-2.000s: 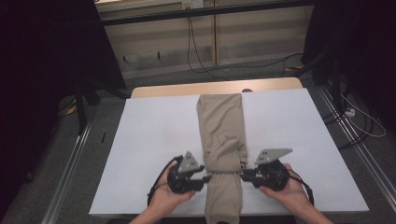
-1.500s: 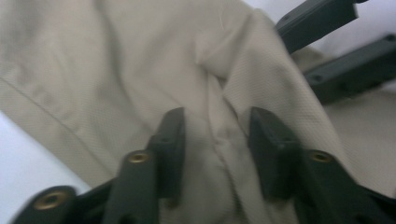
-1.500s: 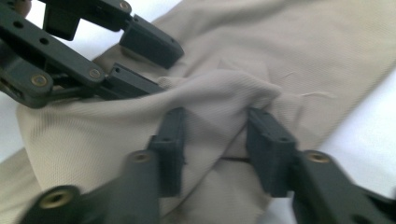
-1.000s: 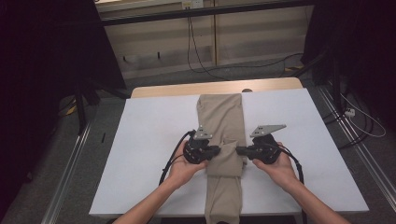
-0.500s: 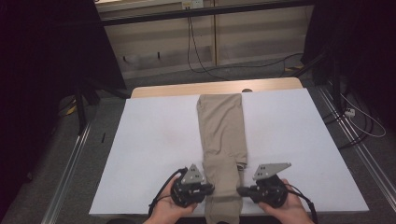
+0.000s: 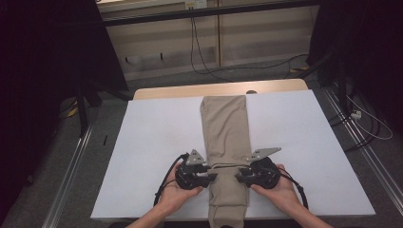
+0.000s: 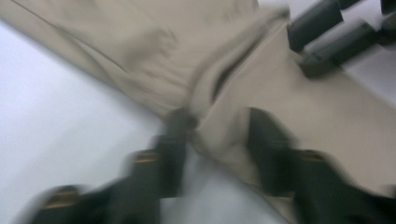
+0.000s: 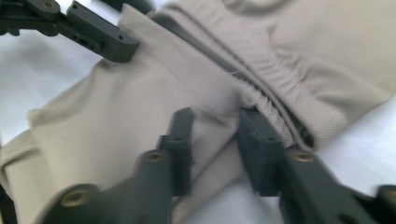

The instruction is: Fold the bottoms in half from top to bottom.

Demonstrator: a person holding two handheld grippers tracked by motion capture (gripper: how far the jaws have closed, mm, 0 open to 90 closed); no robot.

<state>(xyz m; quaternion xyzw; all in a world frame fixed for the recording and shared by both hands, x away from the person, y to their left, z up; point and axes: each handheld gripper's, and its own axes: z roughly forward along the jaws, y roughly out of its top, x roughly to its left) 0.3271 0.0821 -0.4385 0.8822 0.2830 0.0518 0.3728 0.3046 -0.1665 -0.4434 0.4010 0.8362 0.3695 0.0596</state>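
Khaki trousers [image 6: 225,128], folded into a long strip, lie down the middle of the white table [image 6: 157,142]; their near end reaches past the front edge. My left gripper [image 6: 211,176] is at the strip's left edge and my right gripper [image 6: 237,175] at its right edge, tips facing each other. In the left gripper view, my left gripper [image 7: 217,133] straddles a loose fold of cloth [image 7: 280,84]; its jaws have been opening. In the right gripper view, my right gripper [image 8: 215,135] has just been opening, with cloth [image 8: 140,107] beside the elastic waistband lying slack between its jaws.
A wooden strip [image 6: 218,89] borders the table's far edge. Metal rails [image 6: 71,166] run along the floor on both sides, and cables [image 6: 370,128] lie at the right. Bare white surface spreads to the left and right of the trousers.
Both hands went away from the person with the cloth, came back to the front edge, then moved a little forward again. The trousers lie flatter than two seconds ago.
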